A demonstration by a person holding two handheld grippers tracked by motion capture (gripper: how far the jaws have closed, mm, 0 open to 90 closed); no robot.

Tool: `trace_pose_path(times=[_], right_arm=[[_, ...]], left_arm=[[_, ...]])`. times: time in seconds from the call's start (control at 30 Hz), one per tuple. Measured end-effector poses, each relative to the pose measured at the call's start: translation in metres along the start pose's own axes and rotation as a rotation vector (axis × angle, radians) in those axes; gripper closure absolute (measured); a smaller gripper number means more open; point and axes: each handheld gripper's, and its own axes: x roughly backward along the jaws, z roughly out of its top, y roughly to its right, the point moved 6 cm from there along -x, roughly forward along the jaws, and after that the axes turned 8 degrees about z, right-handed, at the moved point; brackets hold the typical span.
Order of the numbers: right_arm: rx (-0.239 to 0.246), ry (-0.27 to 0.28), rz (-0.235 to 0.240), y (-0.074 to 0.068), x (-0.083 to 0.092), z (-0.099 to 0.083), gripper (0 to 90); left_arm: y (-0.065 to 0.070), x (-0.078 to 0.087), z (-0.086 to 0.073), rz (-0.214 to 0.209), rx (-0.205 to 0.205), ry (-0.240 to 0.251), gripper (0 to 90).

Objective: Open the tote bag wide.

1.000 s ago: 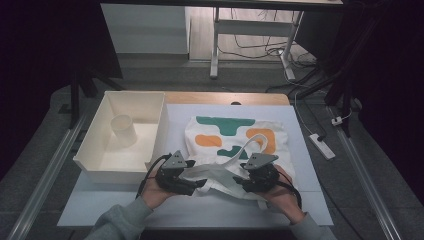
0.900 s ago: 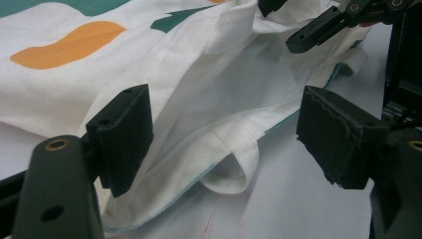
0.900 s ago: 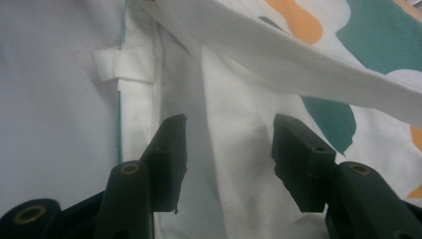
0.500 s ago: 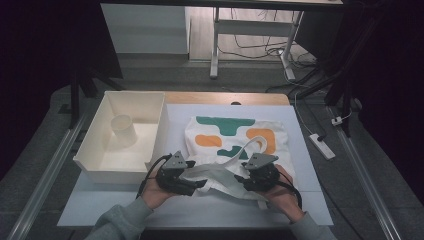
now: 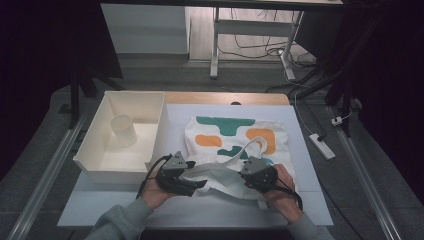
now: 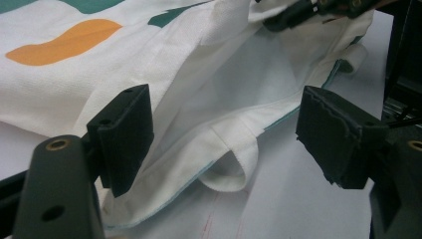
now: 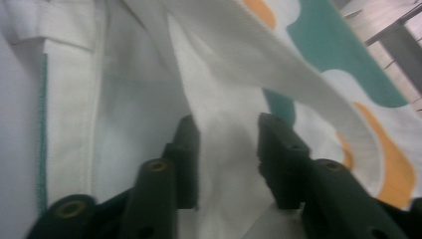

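My right tool (image 7: 226, 164) has just been closing — its jaws now sit close on both sides of a fold of the tote bag (image 5: 235, 137), but I cannot tell if they pinch it yet. My left tool (image 6: 224, 144) stays wide open around the bag's near hem. The bag lies flat on the surface (image 5: 200, 212), beside the white bin (image 5: 95, 160) — the lift looks close.

The left claw (image 6: 226, 137) stands wide apart astride the white bag's (image 6: 214, 94) hem and strap loop (image 6: 234, 167).
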Motion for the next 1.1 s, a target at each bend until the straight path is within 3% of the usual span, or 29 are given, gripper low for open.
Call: trace_pose_path(times=[0.2,0.33,0.43,0.77,1.1], right_arm=[[-0.046,0.049,0.033,0.007,0.005,0.0,87.5],[-0.061,0.064,0.046,0.01,0.005,0.001,88.0],[-0.1,0.095,0.049,0.016,0.008,0.004,88.0],[-0.236,0.22,0.041,0.055,0.019,0.016,87.9],[-0.291,0.241,0.045,0.073,0.008,0.014,87.9]], left_arm=[[0.004,0.002,0.003,0.012,-0.012,0.028,24.3],[0.01,0.003,0.005,0.006,-0.034,0.034,25.5],[0.018,0.0,0.007,0.001,-0.07,0.028,26.2],[0.045,-0.018,0.019,-0.067,-0.152,0.008,30.8],[0.066,-0.043,0.022,-0.124,-0.246,-0.067,30.3]])
